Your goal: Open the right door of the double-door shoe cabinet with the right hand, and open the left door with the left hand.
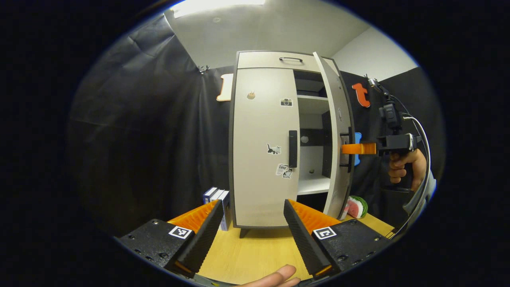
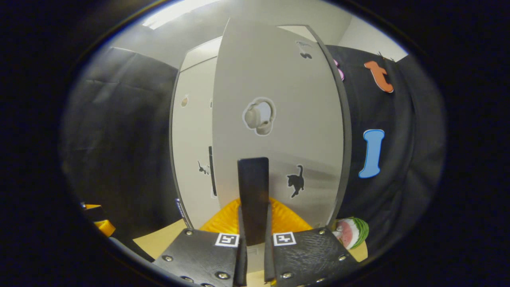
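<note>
Already the right door [image 1: 336, 131] of the shoe cabinet [image 1: 275, 59] stands swung out, its handle [image 2: 253, 199] clamped between the closed fingers of the right gripper [image 2: 254, 239]. Farther back, the left gripper [image 1: 253, 227] hangs with jaws spread wide, well short of the shut left door [image 1: 263, 147] and its handle [image 1: 293, 148].

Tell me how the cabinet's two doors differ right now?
The right door is swung partly open, showing shelves inside; the left door is shut flat. The right gripper is clamped on the right door's handle; the left door's handle is untouched, with the left gripper open before it. Both doors are pale, with stickers and dark vertical handles.
</note>
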Motion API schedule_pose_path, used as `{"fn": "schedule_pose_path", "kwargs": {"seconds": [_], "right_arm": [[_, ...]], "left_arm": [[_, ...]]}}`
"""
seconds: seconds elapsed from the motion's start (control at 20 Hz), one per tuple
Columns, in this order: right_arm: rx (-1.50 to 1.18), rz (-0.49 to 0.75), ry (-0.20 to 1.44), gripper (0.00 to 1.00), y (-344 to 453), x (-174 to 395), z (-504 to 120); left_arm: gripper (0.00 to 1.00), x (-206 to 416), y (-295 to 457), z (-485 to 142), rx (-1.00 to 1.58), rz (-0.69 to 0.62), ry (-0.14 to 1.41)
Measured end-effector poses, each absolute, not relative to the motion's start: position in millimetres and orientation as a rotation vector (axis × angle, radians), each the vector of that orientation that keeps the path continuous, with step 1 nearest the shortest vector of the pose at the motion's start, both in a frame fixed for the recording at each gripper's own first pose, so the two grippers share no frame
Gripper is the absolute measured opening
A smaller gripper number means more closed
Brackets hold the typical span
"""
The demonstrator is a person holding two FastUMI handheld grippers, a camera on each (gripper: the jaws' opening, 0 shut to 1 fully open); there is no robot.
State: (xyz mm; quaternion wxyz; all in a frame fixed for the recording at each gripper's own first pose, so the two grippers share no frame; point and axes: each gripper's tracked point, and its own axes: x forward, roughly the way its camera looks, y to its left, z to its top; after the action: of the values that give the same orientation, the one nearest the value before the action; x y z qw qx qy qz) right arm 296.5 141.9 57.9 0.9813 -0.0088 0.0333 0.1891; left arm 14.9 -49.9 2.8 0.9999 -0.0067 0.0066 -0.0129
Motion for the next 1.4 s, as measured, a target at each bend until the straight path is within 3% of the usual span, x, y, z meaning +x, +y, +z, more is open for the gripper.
{"fn": "schedule_pose_path", "kwargs": {"seconds": [0.45,0.5,0.55,0.9,1.2,1.3,1.35,1.4], "right_arm": [[0.009,0.36,0.055,0.16,117,287,63],[0.007,0.357,0.058,0.16,116,286,63],[-0.011,0.349,0.054,0.16,113,285,64],[-0.026,0.308,0.047,0.16,97,288,64],[-0.018,0.125,0.007,0.16,51,293,75],[-0.002,0.084,-0.014,0.04,28,297,77],[0.028,0.127,0.005,0.01,28,297,73],[0.064,0.149,0.01,0.01,24,294,74]], "left_arm": [[0.95,40,-114,7,0.022,-0.137,0.01],[0.9,43,-119,6,0.019,-0.149,0.012],[0.95,44,-124,5,0.018,-0.161,0.015],[0.94,53,-123,-6,0.021,-0.154,0.032],[0.94,63,-131,-20,0.019,-0.163,0.057],[0.93,65,-132,-22,0.011,-0.163,0.06],[0.9,66,-133,-22,0.008,-0.163,0.061],[0.94,67,-133,-23,0.009,-0.161,0.063]]}}
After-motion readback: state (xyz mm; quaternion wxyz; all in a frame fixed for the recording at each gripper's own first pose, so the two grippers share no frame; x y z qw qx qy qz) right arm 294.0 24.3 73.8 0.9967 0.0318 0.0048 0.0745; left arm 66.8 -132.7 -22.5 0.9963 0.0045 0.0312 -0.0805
